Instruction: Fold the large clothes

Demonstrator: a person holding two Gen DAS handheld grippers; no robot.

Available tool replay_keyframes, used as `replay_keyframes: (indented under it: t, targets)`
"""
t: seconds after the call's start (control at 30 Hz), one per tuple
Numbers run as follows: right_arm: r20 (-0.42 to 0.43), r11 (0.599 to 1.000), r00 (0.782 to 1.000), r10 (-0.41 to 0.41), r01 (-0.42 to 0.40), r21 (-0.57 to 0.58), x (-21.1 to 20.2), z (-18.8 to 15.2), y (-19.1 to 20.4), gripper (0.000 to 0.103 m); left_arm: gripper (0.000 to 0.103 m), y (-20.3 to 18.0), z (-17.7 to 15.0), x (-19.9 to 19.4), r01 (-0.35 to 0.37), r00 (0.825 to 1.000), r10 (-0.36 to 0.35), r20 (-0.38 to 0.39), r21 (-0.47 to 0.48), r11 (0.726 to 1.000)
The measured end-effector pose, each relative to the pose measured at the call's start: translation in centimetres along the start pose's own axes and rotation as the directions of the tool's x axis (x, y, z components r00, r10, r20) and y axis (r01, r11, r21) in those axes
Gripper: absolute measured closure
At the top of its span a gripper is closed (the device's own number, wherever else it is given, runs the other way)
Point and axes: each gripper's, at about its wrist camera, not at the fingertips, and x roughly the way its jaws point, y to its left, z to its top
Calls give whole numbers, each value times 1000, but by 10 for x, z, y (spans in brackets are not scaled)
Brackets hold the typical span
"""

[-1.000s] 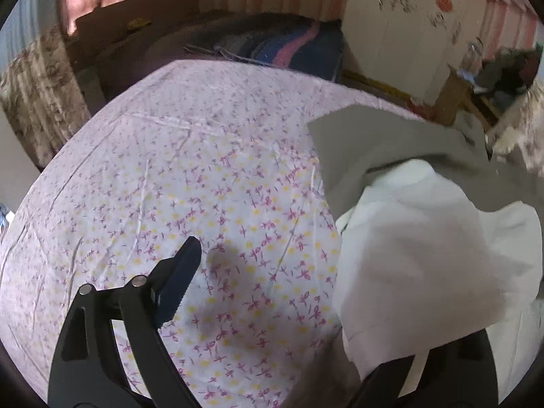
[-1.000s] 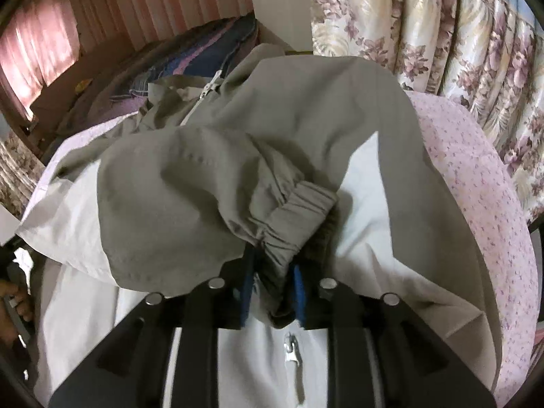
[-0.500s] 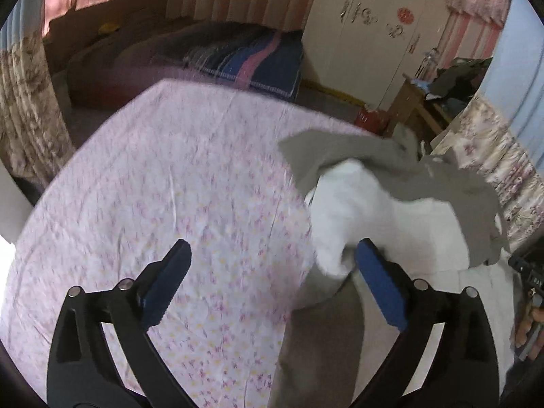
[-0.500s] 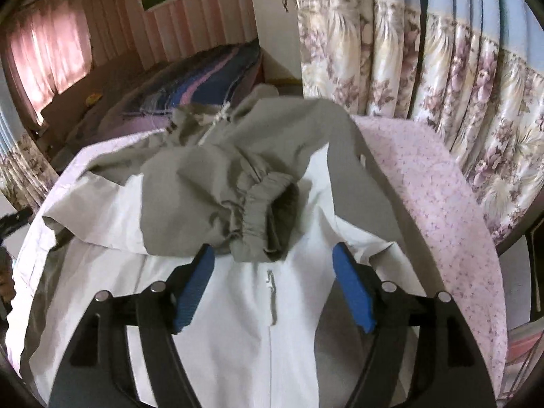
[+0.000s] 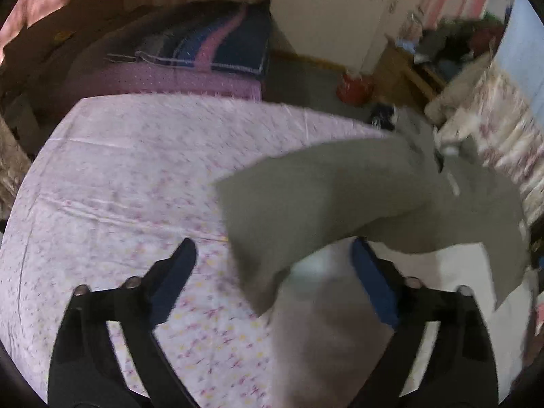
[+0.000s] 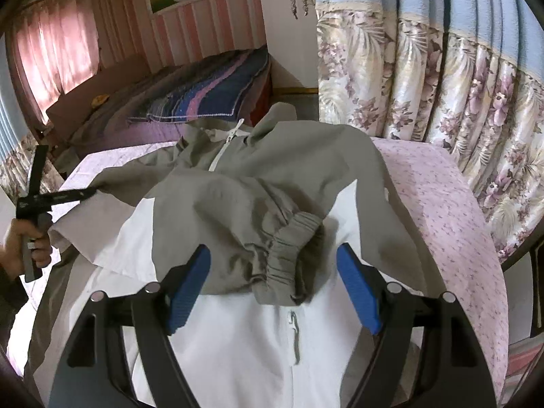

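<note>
We see a bed (image 6: 452,204) covered by a pink floral sheet (image 5: 136,176), filling the lower left of the left wrist view. A grey-and-white jacket (image 6: 238,204) lies directly on it, spread across the centre of the right wrist view, one grey sleeve (image 6: 272,238) folded over its white front.

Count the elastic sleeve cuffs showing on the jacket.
1. The elastic cuff lies on the jacket chest above the zipper pull, between the right gripper open jaws. The other sleeve's cuff may be hidden.
</note>
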Motion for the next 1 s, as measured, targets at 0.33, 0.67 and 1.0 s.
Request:
replay_keyframes:
  t: [0.33,0.67,1.0]
  targets:
    - [16,999,999,-36,36,-8,16,4,-1,26,94,-23,-11,6,-131,990,125,72,86,988]
    - [-7,994,994,-111,111,3,54,9,-2,26,96,-13,-10,-16,-397,913,337,230,309,864]
    - [-17,998,1000,9,-8,61,42,6,-4,26,31,-12,-25,-45,-335,929,264,260,284,899]
